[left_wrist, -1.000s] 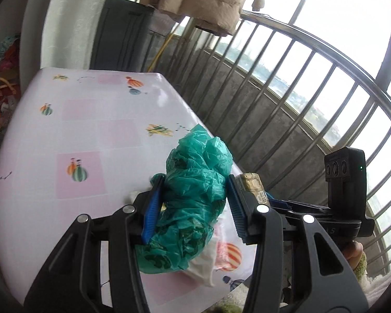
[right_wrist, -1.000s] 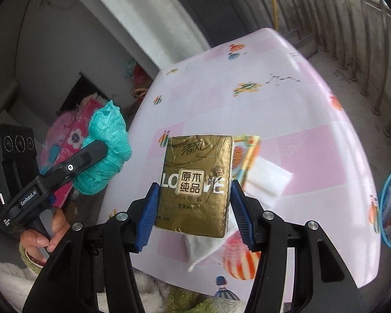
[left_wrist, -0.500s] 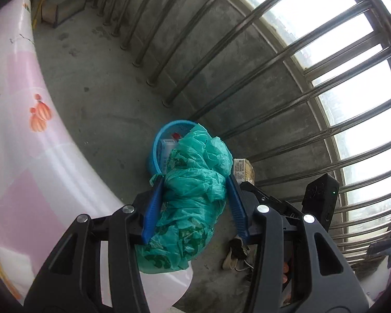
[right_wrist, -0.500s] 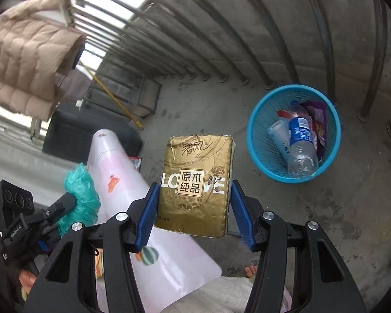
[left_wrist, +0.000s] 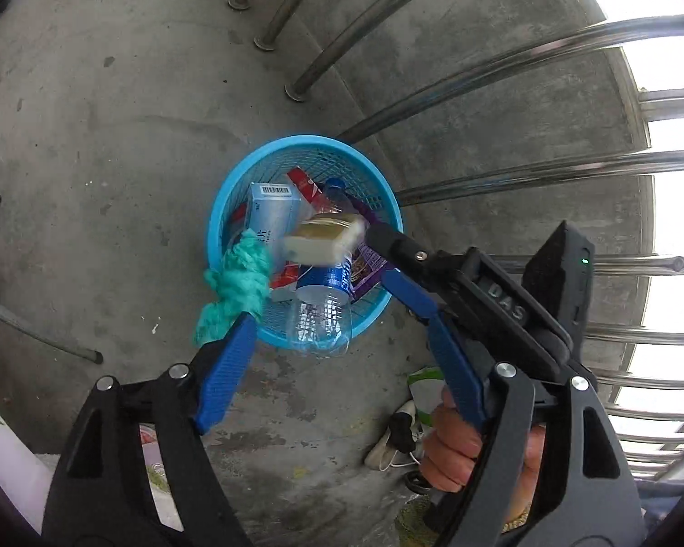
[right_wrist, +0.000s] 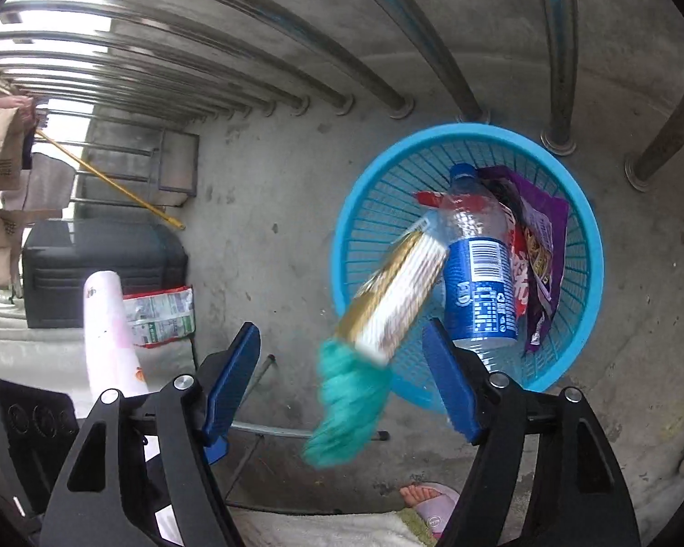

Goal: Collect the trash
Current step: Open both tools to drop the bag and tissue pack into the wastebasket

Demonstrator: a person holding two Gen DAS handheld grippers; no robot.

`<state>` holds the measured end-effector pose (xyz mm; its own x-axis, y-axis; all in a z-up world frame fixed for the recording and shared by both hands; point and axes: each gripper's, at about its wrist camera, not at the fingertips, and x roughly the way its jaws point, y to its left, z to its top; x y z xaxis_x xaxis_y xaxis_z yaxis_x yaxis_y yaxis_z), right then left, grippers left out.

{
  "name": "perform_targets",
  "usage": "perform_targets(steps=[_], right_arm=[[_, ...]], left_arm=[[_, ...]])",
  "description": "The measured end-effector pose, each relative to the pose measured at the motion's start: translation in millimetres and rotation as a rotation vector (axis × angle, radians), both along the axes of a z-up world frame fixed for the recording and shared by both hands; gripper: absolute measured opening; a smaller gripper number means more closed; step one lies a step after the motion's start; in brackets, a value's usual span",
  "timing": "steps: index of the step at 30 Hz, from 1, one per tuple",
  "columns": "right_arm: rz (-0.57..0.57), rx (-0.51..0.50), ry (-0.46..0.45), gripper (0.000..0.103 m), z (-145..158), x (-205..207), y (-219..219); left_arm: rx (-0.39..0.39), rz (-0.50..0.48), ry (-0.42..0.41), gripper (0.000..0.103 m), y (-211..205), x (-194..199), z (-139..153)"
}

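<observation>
Blue mesh plastic forms the waste basket below both of your grippers; it stands on the concrete floor just beside the feet of the steel railing bars. Your left gripper has its jaws spread wide and empty, and your right gripper is likewise parted with nothing between the pads. The gold tissue pack is in mid-air, blurred, over the basket's near rim, and the teal plastic bag is blurred just below it, at the rim's outer side; neither touches a finger. No writing on the pack is legible in this blur.

Inside the basket lies a clear water bottle with a blue label and a barcode, a purple snack wrapper against the far wall, and a pale box with a barcode; brand names are too small to read. "DAS" is stamped on your right gripper's body in the left view. Open floor lies left of the basket; the bars close off its far side.
</observation>
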<state>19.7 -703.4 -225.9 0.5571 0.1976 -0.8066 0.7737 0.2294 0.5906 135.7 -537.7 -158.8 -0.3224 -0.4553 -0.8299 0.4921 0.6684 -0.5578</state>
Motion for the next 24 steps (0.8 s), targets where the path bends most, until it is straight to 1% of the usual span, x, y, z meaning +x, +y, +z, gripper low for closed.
perform_targets(steps=[2,4,7,9,11,13,16,18,19,21,24], right_arm=[[-0.010,-0.010,0.009,0.072,-3,-6,4],[-0.018,-0.037,0.000,0.072,-2,-13,8],[-0.031,-0.081,0.010,0.072,4,-22,15],[-0.039,-0.121,0.013,0.072,14,-27,21],[-0.041,-0.170,0.005,0.072,32,-30,27],[-0.032,-0.226,-0.008,0.072,53,-30,37],[0.002,-0.296,-0.050,0.072,88,-24,58],[0.045,-0.332,-0.091,0.072,114,-16,78],[0.074,-0.348,-0.120,0.072,127,-12,90],[0.139,-0.374,-0.177,0.072,151,-4,116],[0.259,-0.363,-0.281,0.072,178,9,160]], left_arm=[[-0.022,-0.003,0.014,0.073,2,-1,3],[-0.034,-0.015,-0.012,0.073,7,-1,12],[-0.065,-0.015,-0.053,0.073,13,2,31],[-0.092,-0.011,-0.083,0.073,22,4,49],[-0.125,-0.025,-0.117,0.073,30,6,69],[-0.162,-0.041,-0.164,0.073,48,7,96],[-0.214,-0.041,-0.235,0.073,88,12,137],[-0.256,-0.040,-0.293,0.073,124,14,166],[-0.273,-0.031,-0.332,0.073,146,15,182],[-0.282,-0.013,-0.422,0.073,190,15,209],[-0.286,0.034,-0.571,0.073,267,11,241]])
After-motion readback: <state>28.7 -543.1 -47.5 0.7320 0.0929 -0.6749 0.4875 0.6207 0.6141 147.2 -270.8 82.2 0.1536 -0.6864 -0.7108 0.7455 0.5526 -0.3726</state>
